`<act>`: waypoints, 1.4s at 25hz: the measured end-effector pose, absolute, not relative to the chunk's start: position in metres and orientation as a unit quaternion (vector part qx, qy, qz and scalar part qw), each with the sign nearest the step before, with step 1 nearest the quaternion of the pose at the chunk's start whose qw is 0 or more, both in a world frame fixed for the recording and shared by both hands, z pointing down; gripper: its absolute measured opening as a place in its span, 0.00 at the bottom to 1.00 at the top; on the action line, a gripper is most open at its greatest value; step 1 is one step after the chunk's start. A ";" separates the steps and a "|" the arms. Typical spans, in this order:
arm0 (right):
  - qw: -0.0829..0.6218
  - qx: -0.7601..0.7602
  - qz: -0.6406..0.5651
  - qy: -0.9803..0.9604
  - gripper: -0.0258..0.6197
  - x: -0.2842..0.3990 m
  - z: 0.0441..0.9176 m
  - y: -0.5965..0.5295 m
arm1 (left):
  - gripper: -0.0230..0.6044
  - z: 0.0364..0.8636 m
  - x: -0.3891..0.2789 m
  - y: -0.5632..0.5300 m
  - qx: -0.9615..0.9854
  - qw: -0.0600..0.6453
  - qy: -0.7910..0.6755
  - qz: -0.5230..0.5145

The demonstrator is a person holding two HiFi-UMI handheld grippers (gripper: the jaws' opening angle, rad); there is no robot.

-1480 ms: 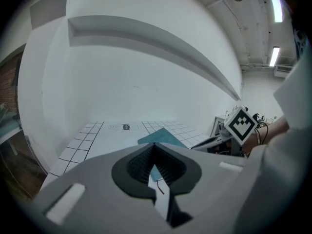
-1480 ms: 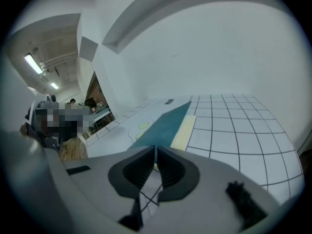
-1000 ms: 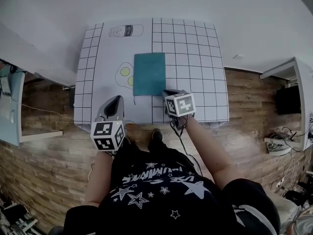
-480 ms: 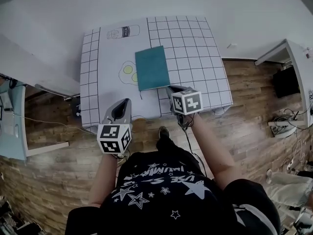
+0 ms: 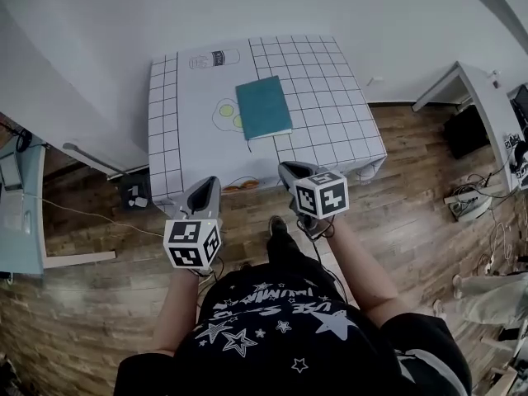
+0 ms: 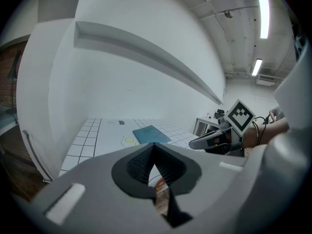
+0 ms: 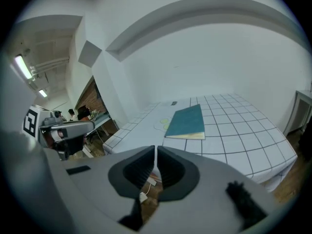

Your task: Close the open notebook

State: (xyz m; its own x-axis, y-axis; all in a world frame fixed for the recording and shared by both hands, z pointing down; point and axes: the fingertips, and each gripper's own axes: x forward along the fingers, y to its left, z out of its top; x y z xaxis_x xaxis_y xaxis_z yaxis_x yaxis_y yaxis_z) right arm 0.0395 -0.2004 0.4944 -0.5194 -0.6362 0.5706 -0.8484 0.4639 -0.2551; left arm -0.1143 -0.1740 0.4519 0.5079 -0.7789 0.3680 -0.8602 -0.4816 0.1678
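**Notebook lying shut, both grippers backing off**

The worktop [image 5: 330,73], covered by a white sheet with a printed grid, is sitting further up the head view than it was a second ago: the person is stepping away over the wooden floor [image 5: 412,221]. Nothing is standing between the person and the worktop, and a side table [image 5: 470,89] is keeping well apart at the right.

The notebook [image 5: 264,106] is lying flat near the middle of the worktop, teal cover up and pages shut, partly covering a fried-egg drawing [image 5: 224,114]. It is resting just as it did a second ago, so the closing is looking finished and the retreat is reading as the wind-down.

The right gripper [image 5: 287,169], which was hovering just beside the notebook's near corner, is now hanging off the worktop's near edge above the floor. Its fingers [image 7: 146,162] are clenched on nothing. The left gripper [image 5: 208,182] is likewise pulling back and is well apart from the notebook, its fingers [image 6: 146,160] pressed together and empty.

A thin dark strand [image 5: 248,144] is trailing from the notebook's near edge.
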 end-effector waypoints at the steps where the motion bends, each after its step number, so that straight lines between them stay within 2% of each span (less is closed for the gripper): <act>1: 0.203 0.445 0.257 -0.834 0.08 0.035 0.491 -0.189 | 0.05 0.452 -0.118 -0.166 0.854 0.168 -0.479 0.119; 10: 0.193 0.448 0.238 -0.840 0.08 0.013 0.467 -0.109 | 0.05 0.458 -0.145 -0.110 0.861 0.180 -0.462 0.111; 19: 0.192 0.417 0.192 -0.868 0.07 0.002 0.444 -0.088 | 0.05 0.444 -0.148 -0.078 0.852 0.165 -0.488 0.098; 35: 0.180 0.377 0.178 -0.891 0.06 0.071 0.438 -0.023 | 0.05 0.423 -0.072 -0.002 0.832 0.146 -0.526 0.102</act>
